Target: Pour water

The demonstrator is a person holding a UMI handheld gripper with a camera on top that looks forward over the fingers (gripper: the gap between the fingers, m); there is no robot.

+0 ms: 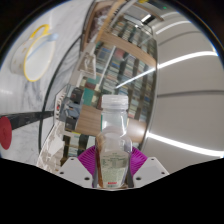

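Gripper view shows my gripper (112,160) clamped tight on the water bottle (114,140), lifted at twelve o'clock. I think I am carrying it. Next I need a cup.

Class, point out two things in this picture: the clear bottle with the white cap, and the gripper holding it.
bottle (115,135): gripper view, on its clear body below the white cap.
gripper (113,166): gripper view, midway between its purple-padded fingertips, which press on the bottle's lower part.
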